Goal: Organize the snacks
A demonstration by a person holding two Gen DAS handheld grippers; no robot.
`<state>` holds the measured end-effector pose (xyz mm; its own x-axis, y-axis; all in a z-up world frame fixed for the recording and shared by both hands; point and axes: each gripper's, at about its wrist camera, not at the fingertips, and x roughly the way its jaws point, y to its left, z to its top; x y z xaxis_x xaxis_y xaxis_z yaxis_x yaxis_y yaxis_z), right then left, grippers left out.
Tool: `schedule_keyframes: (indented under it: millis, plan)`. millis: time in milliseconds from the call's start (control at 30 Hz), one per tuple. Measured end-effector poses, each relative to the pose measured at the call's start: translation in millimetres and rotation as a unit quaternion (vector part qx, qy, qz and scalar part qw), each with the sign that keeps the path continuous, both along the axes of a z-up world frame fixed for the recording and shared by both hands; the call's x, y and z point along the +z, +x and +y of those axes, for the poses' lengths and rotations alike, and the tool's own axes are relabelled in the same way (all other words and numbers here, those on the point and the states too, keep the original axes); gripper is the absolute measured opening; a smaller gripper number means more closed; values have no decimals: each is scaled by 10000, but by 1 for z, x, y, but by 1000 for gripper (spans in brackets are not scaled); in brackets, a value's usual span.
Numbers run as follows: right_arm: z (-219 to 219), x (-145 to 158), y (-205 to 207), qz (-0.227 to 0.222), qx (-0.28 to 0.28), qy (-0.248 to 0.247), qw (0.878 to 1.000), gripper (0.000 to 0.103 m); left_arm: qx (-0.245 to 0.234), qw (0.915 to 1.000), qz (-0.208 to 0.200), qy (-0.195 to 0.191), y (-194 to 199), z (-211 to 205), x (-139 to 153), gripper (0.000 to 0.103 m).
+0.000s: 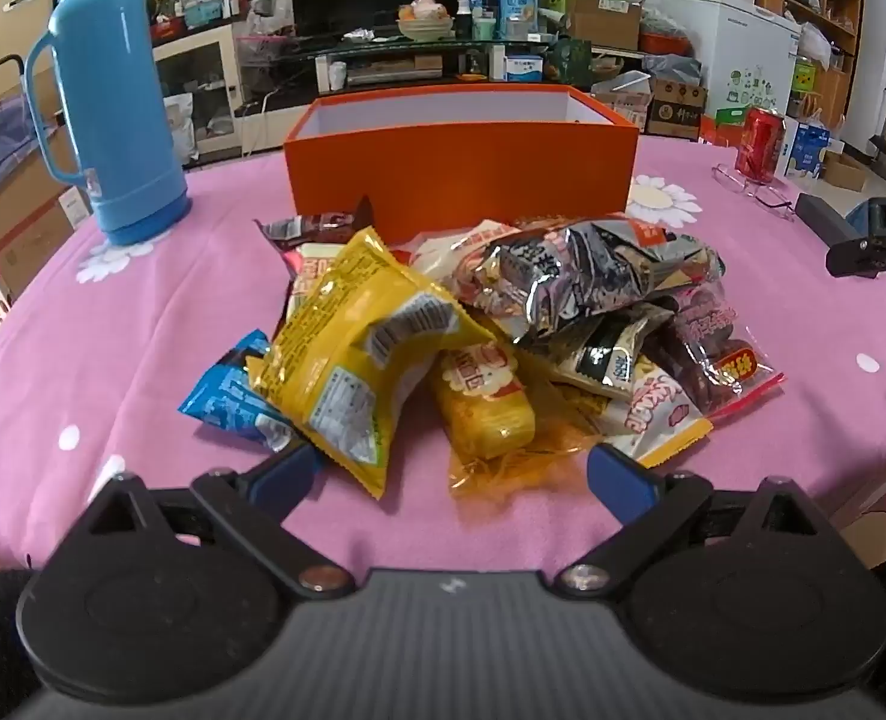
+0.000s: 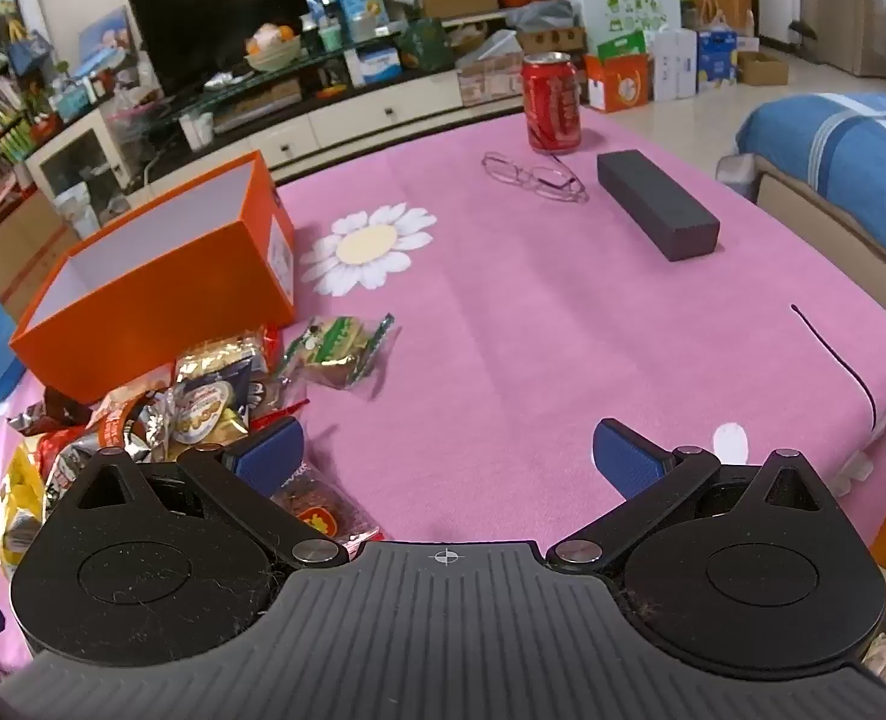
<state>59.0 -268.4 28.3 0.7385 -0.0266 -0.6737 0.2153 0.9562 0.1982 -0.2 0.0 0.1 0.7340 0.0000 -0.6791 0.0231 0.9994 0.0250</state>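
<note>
A matt pink cloth [image 1: 143, 324] is covering the table, and on it, in front of the smooth matt cardboard orange box [image 1: 460, 180], glossy crinkled foil and plastic snack packets [image 1: 472, 330] are gleaming. Left of the box, a glossy plastic flask [image 1: 113, 102] is shining.

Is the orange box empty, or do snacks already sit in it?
Cannot tell fully: the orange box is open-topped and only bare white inner walls show; its floor is hidden.
</note>
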Motion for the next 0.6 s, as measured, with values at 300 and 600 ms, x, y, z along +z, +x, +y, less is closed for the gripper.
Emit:
schedule_keyframes:
  millis: [300, 600]
  plan:
    - [0, -1, 1, -12, 4, 43, 10000, 94, 7, 10000, 20, -14, 1, 1, -4, 97]
    - [0, -3, -2, 11, 23, 31, 10000, 94, 42, 9999, 102, -8, 4, 1, -4, 97]
